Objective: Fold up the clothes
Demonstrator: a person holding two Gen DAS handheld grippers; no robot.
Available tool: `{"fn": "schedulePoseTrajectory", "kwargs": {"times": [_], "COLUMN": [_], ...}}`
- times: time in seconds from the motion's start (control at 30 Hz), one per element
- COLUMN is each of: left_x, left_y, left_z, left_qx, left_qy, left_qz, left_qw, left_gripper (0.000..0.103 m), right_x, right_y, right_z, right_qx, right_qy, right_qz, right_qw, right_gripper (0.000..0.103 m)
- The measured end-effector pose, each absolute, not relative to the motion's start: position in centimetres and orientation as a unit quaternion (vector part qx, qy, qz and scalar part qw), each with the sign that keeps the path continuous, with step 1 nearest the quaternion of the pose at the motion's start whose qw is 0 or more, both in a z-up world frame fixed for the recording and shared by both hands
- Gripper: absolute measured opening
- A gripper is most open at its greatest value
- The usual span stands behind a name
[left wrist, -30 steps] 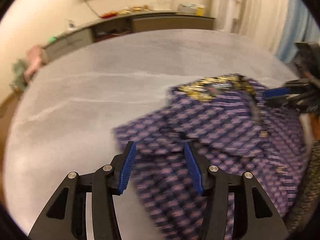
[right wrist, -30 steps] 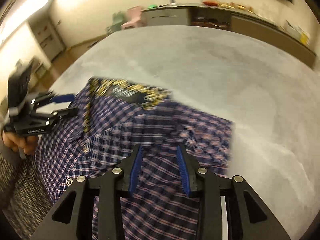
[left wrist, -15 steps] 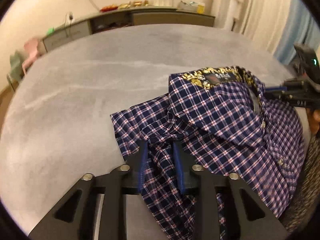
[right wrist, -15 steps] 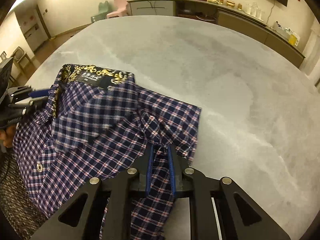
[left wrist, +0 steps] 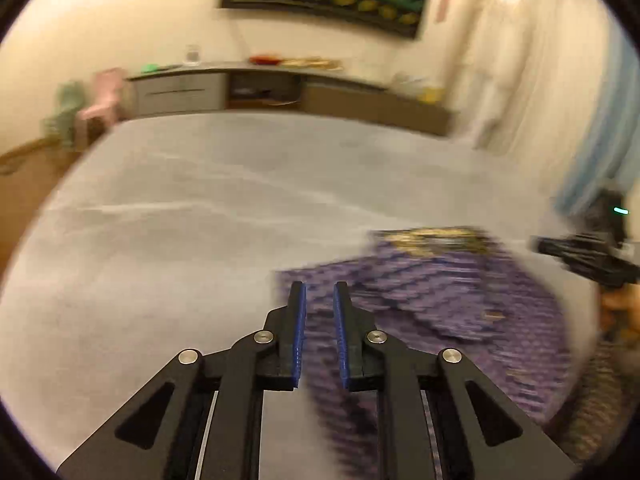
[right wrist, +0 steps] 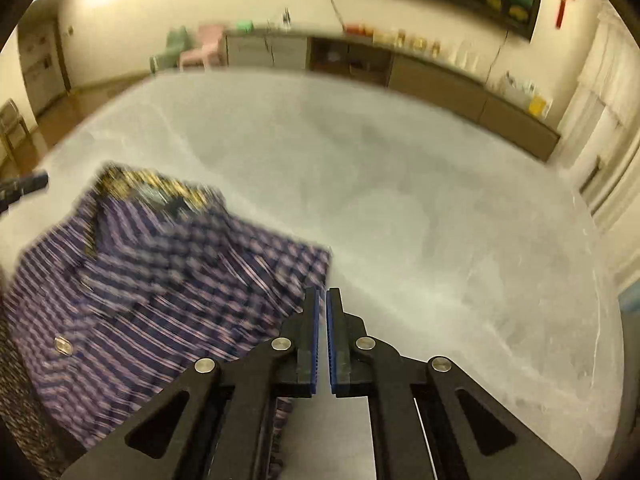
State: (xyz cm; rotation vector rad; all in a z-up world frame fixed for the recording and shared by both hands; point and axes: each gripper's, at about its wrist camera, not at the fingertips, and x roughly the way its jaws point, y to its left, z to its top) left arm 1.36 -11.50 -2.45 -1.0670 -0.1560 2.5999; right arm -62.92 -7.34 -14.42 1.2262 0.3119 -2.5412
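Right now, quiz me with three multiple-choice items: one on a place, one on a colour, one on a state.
1. The checked shirt lies where?
A) left of the right gripper
B) right of it
C) straight beyond its fingertips

2. That gripper's pads are:
A) red
B) blue
C) white

3. The right gripper is:
A) wide open
B) shut
C) half open

Answers: A, the shirt spreads over the grey table to its left; B, both pads show blue; B, only a thin slit parts the pads.

Both grippers are black, linkage-armed, with silver screws. The left gripper and right gripper carry ribbed blue pads.
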Motion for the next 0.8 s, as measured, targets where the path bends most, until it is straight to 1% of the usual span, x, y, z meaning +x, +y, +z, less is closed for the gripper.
{"fn": "schedulePoseTrajectory", "kwargs": {"times": [0.07, 0.13, 0.17, 0.2, 0.23, 0.27, 0.3, 0.33, 0.37, 0.4, 0.43, 0.47, 0.5, 0.53, 0.57, 0.6, 0.67, 0.73, 0.8], "left_x": [1.8, 1.5, 1.8, 1.7, 1.7, 1.7, 1.9, 2.3, 3.1, 4.2, 5.5, 6.8, 8.0, 8.8, 9.4, 9.6, 8.8, 7.6, 5.2], "left_y": [-10.0, -8.8, -9.0, -9.6, -10.1, -10.6, -11.3, -11.9, -12.4, -12.2, -11.5, -10.8, -10.0, -9.0, -8.0, -7.0, -5.8, -4.7, -3.7], "left_z": [-3.6, -6.3, -7.0, -7.2, -7.1, -7.0, -6.9, -6.7, -6.1, -5.5, -4.9, -4.4, -4.1, -4.4, -5.0, -6.0, -7.2, -7.8, -7.8], "left_qx": [-0.395, -0.448, -0.456, -0.454, -0.454, -0.453, -0.451, -0.447, -0.44, -0.429, -0.422, -0.415, -0.413, -0.42, -0.431, -0.448, -0.464, -0.472, -0.479], "left_qy": [-0.05, -0.003, 0.0, -0.002, 0.004, 0.009, 0.012, 0.007, -0.008, -0.019, -0.024, -0.028, -0.027, -0.016, 0.001, 0.024, 0.055, 0.075, 0.077], "left_qz": [0.894, 0.877, 0.875, 0.878, 0.882, 0.886, 0.89, 0.893, 0.896, 0.899, 0.899, 0.897, 0.893, 0.887, 0.88, 0.872, 0.866, 0.862, 0.859], "left_qw": [0.205, 0.176, 0.164, 0.151, 0.126, 0.101, 0.074, 0.056, 0.059, 0.08, 0.115, 0.149, 0.176, 0.191, 0.2, 0.194, 0.179, 0.169, 0.164], "left_gripper": [0.023, 0.023, 0.023, 0.022, 0.028, 0.027, 0.024, 0.024, 0.024, 0.024, 0.027, 0.03, 0.035, 0.04, 0.042, 0.043, 0.044, 0.044, 0.044], "right_x": [-60.1, -58.6, -58.2, -57.8, -57.0, -56.2, -55.4, -54.5, -53.4, -51.4, -49.5, -47.5, -45.0, -42.6, -40.1, -37.5, -35.3, -33.9, -34.3], "right_y": [-6.8, -5.0, -3.8, -2.3, -1.1, 0.1, 1.3, 2.5, 3.3, 4.0, 4.7, 5.3, 5.2, 5.1, 5.0, 4.3, 4.2, 5.7, 8.0], "right_z": [-12.9, -12.1, -12.7, -13.7, -13.4, -13.0, -12.6, -12.3, -11.9, -11.1, -10.2, -9.3, -9.0, -8.6, -8.4, -9.2, -11.2, -11.2, -10.4], "right_qx": [0.422, 0.437, 0.462, 0.482, 0.483, 0.483, 0.483, 0.482, 0.476, 0.468, 0.46, 0.451, 0.444, 0.436, 0.429, 0.442, 0.472, 0.473, 0.479], "right_qy": [0.088, 0.075, 0.081, 0.09, 0.089, 0.089, 0.088, 0.088, 0.107, 0.099, 0.092, 0.084, 0.079, 0.074, 0.07, 0.091, 0.153, 0.17, 0.179], "right_qz": [-0.882, -0.867, -0.853, -0.844, -0.848, -0.852, -0.856, -0.859, -0.863, -0.866, -0.869, -0.872, -0.869, -0.866, -0.861, -0.847, -0.83, -0.829, -0.832], "right_qw": [0.193, 0.228, 0.23, 0.217, 0.2, 0.182, 0.164, 0.147, 0.13, 0.144, 0.157, 0.171, 0.202, 0.233, 0.263, 0.282, 0.256, 0.246, 0.216], "right_gripper": [0.006, 0.006, 0.006, 0.003, 0.001, 0.0, 0.006, 0.008, 0.011, 0.011, 0.011, 0.024, 0.049, 0.06, 0.068, 0.068, 0.067, 0.068, 0.068]}}
